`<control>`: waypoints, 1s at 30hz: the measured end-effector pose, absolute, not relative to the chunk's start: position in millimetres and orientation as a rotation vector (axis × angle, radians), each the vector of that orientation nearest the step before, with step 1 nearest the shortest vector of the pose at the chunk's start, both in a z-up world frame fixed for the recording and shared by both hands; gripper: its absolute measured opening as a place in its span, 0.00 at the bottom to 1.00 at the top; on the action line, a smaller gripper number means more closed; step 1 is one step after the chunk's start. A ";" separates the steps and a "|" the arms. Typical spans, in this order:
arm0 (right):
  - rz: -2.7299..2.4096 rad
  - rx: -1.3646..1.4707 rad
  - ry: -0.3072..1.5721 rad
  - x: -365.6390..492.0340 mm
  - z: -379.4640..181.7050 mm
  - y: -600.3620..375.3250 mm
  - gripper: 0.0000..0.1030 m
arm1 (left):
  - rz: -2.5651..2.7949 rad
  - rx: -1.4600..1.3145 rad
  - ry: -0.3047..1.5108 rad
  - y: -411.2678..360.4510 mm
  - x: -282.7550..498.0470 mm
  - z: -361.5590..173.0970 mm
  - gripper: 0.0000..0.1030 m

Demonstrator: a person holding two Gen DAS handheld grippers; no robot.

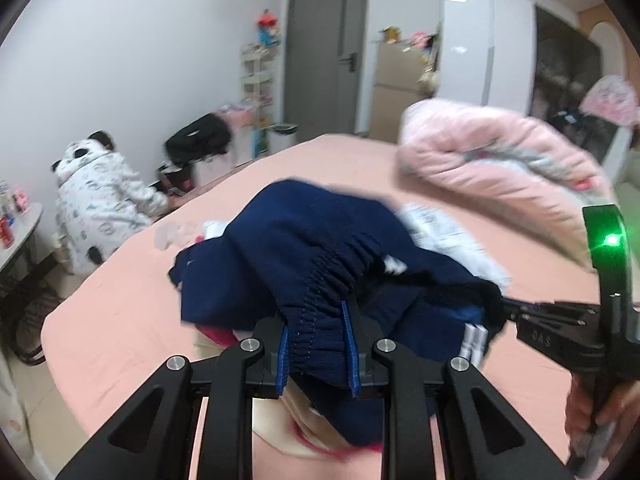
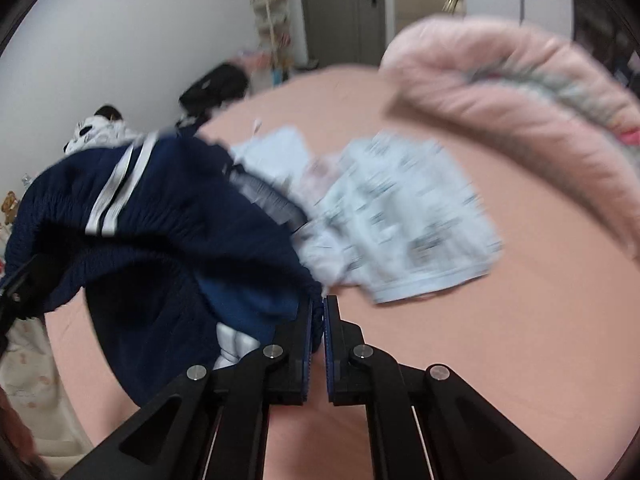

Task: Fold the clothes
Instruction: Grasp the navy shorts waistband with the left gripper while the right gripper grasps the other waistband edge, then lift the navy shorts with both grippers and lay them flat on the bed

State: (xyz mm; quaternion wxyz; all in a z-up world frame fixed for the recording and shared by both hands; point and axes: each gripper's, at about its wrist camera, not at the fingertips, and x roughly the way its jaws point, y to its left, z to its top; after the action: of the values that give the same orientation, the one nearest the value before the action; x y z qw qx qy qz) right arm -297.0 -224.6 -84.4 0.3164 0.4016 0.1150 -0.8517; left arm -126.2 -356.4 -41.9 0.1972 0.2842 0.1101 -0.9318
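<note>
A pair of navy blue trousers (image 1: 304,248) with a gathered elastic waistband and white side stripes is held up over the pink bed (image 1: 120,320). My left gripper (image 1: 316,320) is shut on the waistband. My right gripper (image 2: 318,312) is shut on another part of the same waistband, and the trousers (image 2: 160,216) hang to its left. The right gripper also shows in the left wrist view (image 1: 516,310), pinching the fabric's right end. Both views are blurred by motion.
A light printed garment (image 2: 408,224) lies flat on the bed (image 2: 520,340) beside the trousers. A rolled pink quilt (image 1: 500,160) lies at the back right. A person in panda pyjamas (image 1: 96,204) crouches left of the bed. A grey door (image 1: 324,56) stands behind.
</note>
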 end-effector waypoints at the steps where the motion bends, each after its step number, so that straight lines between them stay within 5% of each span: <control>1: -2.269 1.032 0.301 -290.0 -72.6 -210.4 0.03 | -2.640 0.795 0.306 -347.5 -117.0 -33.2 0.19; 8: -2.443 0.886 0.350 -250.0 -16.0 -91.2 0.03 | -2.879 0.870 0.337 -255.3 -65.3 -2.5 0.19; 15: -2.564 0.955 0.297 -210.0 30.6 79.7 0.03 | -3.146 1.078 0.579 -146.1 -68.1 1.4 0.19; 20: -2.628 1.102 0.415 -218.5 10.4 145.8 0.03 | -3.171 1.315 0.454 -70.1 -120.4 -11.1 0.19; 22: -2.634 1.196 0.319 -243.1 -1.5 167.7 0.03 | -3.145 1.416 0.441 -49.9 -149.4 -11.5 0.19; 27: -2.833 0.841 0.185 -221.7 72.5 193.8 0.04 | -3.286 1.206 0.226 -19.8 -146.2 49.4 0.20; 30: -2.796 0.867 0.107 -209.9 61.2 194.6 0.05 | -3.251 1.297 0.223 -14.4 -133.3 34.2 0.20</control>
State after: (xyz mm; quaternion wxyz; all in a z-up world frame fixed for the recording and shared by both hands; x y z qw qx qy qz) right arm -209.9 194.6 61.2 0.1059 0.2942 0.0364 -0.9492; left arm -133.3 -14.4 34.2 -0.1818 0.3635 0.0626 -0.9115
